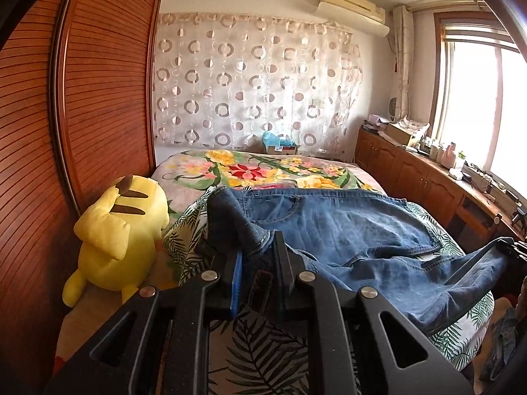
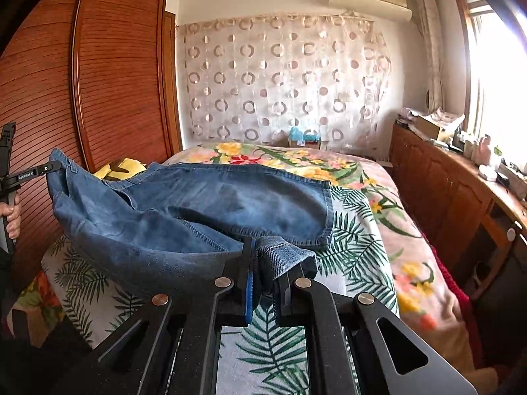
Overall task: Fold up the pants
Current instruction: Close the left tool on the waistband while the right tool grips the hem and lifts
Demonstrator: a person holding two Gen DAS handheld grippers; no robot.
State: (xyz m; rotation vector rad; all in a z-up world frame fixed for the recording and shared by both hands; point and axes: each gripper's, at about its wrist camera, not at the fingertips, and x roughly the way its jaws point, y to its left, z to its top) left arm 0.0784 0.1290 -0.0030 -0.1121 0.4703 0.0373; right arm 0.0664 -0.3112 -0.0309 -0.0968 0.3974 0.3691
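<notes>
A: Why lifted off the bed?
B: To fold. Left gripper pinching one end of the jeans, right gripper pinching the other, near the bed's front edge.

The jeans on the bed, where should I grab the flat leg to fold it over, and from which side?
Take the jeans at the hem lying flat by the leaf-print sheet, coming from the window side: that edge is free and unobstructed.

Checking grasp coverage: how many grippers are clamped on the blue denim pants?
2: left gripper pinches the blue denim pants near the yellow plush toy; right gripper pinches a hem on the window side.
</notes>
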